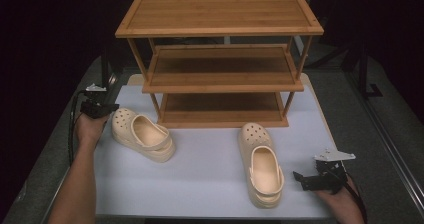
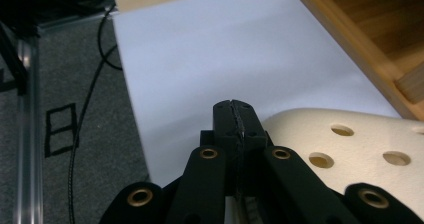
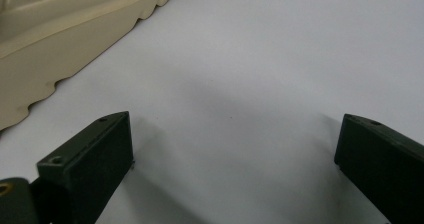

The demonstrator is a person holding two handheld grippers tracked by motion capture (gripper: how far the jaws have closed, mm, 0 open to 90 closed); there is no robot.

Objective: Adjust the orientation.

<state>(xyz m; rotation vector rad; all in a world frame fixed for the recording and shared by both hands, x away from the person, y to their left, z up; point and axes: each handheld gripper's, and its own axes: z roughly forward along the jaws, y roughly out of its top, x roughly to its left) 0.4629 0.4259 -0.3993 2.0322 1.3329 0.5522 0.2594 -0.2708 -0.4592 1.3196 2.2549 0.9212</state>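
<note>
Left tool (image 2: 234,115), jaws pressed together empty beside the left clog (image 2: 350,149), could just shove it; right tool (image 3: 232,149) waits wide.

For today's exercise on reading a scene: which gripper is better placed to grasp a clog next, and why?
Probably the right gripper: its jaws stand open beside the right clog. The left gripper sits by the left clog, but its jaws are shut.
</note>
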